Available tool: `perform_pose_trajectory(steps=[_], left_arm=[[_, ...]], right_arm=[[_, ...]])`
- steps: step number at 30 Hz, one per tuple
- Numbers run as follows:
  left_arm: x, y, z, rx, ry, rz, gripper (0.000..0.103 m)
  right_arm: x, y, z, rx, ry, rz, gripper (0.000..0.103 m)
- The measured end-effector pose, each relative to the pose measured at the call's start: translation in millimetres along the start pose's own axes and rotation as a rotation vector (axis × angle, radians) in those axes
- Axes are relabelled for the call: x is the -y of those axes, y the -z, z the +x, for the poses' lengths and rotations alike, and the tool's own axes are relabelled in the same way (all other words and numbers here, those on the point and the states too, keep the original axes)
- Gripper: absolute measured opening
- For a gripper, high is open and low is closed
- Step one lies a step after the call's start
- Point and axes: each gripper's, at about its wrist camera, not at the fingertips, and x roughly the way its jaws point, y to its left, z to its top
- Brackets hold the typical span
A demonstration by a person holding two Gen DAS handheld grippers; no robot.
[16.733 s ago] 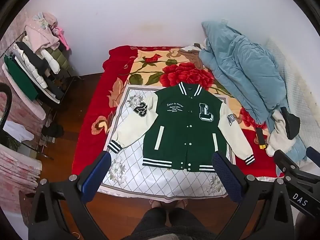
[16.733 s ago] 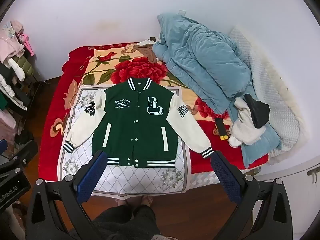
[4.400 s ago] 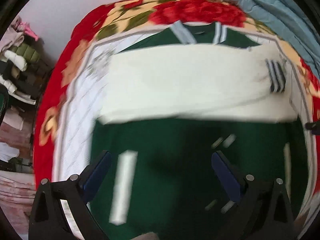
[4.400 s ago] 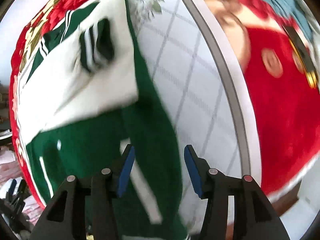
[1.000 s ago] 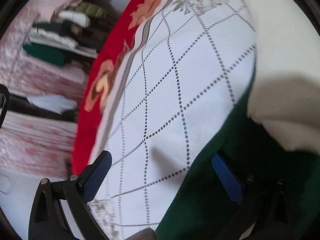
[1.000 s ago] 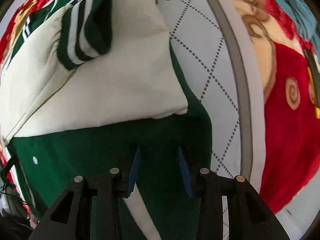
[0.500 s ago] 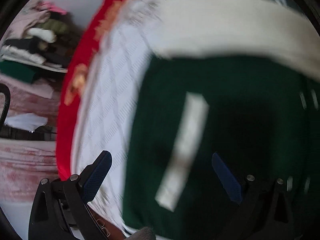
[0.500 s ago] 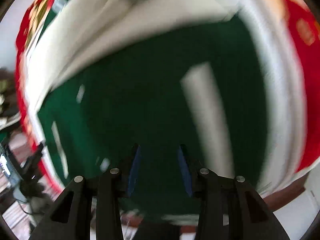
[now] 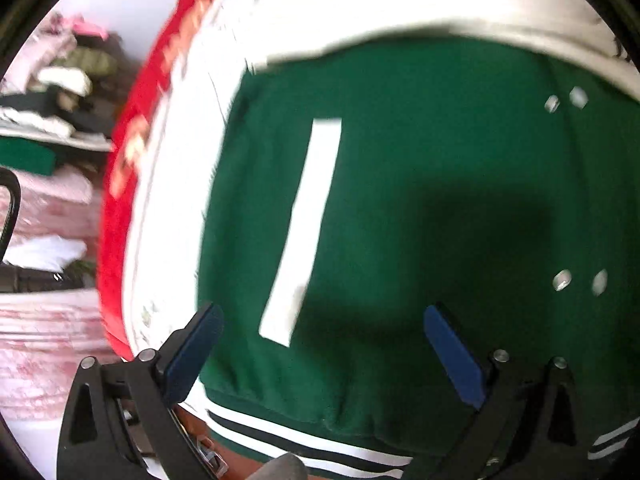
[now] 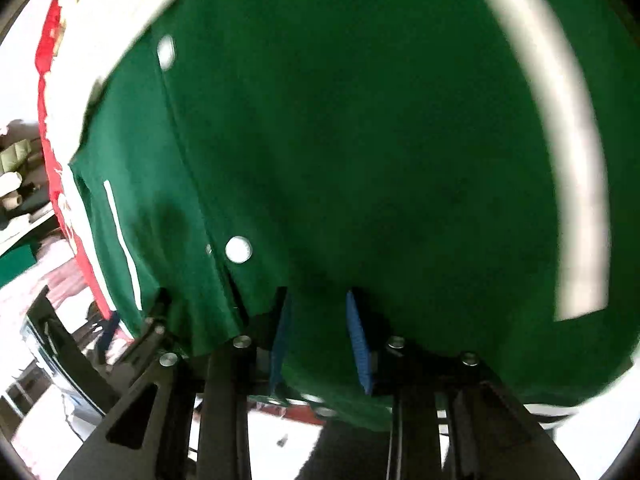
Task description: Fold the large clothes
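Jacket (image 9: 420,208) lies flat on the bed (image 9: 120,184), front up, cream sleeve (image 9: 440,4) folded across the chest at 12 o'clock in the left view. Striped hem (image 9: 304,446) sits at 6 o'clock, at the bed's near edge.

Right tongs (image 10: 320,344): narrow gap, green cloth bunched between the blue pads (image 10: 357,344), so they look clamped on the jacket near the hem. Frame is smeared, so I can't fully confirm pad contact.

Left tongs (image 9: 320,356): spread wide, holding nothing, hovering over the hem by the white pocket stripe (image 9: 304,224).

Likely step: grip both hem corners, then fold the bottom up toward the collar.

How to do it well:
- Drop the left tongs onto the hem at 7 o'clock, bite both layers, not just the ribbing.
- Match the right grip's depth so the fold edge runs straight.
- Lift both sides together, low and level, or the folded sleeve will slide off.
- Lay the hem on the sleeve line, release only once flat.
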Motion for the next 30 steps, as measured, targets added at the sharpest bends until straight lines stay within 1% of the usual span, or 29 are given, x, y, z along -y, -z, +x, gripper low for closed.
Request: perform_pose_trajectory(steps=[1, 2, 3, 4, 5, 7, 8, 9, 10, 12, 13, 14, 16, 18, 19, 22, 23, 25, 27, 28, 30], left_arm=[[5.6, -3.6, -11.3, 0.029, -0.022, 0.006, 0.103], [12.7, -6.0, -21.1, 0.051, -0.047, 0.012, 0.103], [19.8, -8.2, -31.8, 0.072, -0.063, 0.015, 0.103], [27.2, -9.7, -40.7, 0.087, -0.072, 0.015, 0.103], [36.4, -10.8, -50.8, 0.103, -0.088, 0.011, 0.103], [54.1, -9.0, -66.2, 0.117, -0.102, 0.002, 0.103], [67.4, -7.8, -75.5, 0.122, -0.112, -0.001, 0.103], [86.5, -5.0, -87.1, 0.124, -0.134, -0.004, 0.103], [100.2, -2.4, -94.7, 0.12, -0.141, -0.007, 0.103], [139.0, 8.2, -116.2, 0.103, -0.17, -0.011, 0.103], [151.0, 11.1, -122.1, 0.091, -0.182, -0.01, 0.103], [169.2, 18.3, -131.6, 0.078, -0.194, -0.006, 0.103], [193.4, 30.7, -144.4, 0.059, -0.214, 0.006, 0.103], [236.8, 46.8, -160.4, 0.037, -0.239, 0.049, 0.103], [246.2, 49.7, -163.1, 0.033, -0.246, 0.062, 0.103], [293.6, 65.0, -169.3, 0.0, -0.256, 0.111, 0.103], [312.0, 69.0, -167.0, -0.01, -0.261, 0.119, 0.103], [335.7, 70.6, -158.2, -0.025, -0.29, 0.133, 0.103], [350.4, 66.9, -138.8, -0.041, -0.366, 0.143, 0.103], [354.4, 65.5, -132.7, -0.052, -0.397, 0.144, 0.103], [351.7, 55.7, -104.2, -0.083, -0.499, 0.139, 0.103]], right_arm=[[3.8, -4.3, -17.1, 0.032, 0.013, -0.005, 0.058], [0.7, -34.7, -32.4, 0.057, 0.025, -0.01, 0.065], [11.1, -52.8, -54.4, 0.084, 0.043, -0.021, 0.072], [28.2, -60.1, -73.3, 0.104, 0.061, -0.034, 0.072], [30.0, -56.5, -83.2, 0.126, 0.088, -0.048, 0.072], [54.3, -66.2, -105.7, 0.159, 0.111, -0.061, 0.072], [64.4, -75.4, -112.1, 0.165, 0.118, -0.067, 0.072], [74.5, -83.3, -123.9, 0.17, 0.133, -0.074, 0.075], [88.1, -108.7, -139.4, 0.178, 0.138, -0.076, 0.077], [117.9, -126.4, -159.3, 0.185, 0.153, -0.096, 0.077], [121.8, -131.2, -157.2, 0.181, 0.163, -0.111, 0.077], [136.4, -134.2, -158.9, 0.177, 0.165, -0.126, 0.077], [163.2, -147.3, -168.3, 0.151, 0.172, -0.161, 0.077], [166.3, -155.7, -161.2, 0.133, 0.171, -0.177, 0.077], [186.2, -161.6, -172.4, 0.126, 0.172, -0.185, 0.077], [221.7, -179.8, -182.5, 0.11, 0.195, -0.195, 0.077], [210.0, -185.6, -164.5, 0.106, 0.199, -0.189, 0.077], [230.9, -196.1, -165.5, 0.094, 0.209, -0.173, 0.077], [229.4, -202.5, -149.6, 0.086, 0.22, -0.157, 0.077], [240.9, -208.2, -153.2, 0.08, 0.225, -0.149, 0.077], [248.9, -216.6, -152.6, 0.077, 0.229, -0.141, 0.077]])
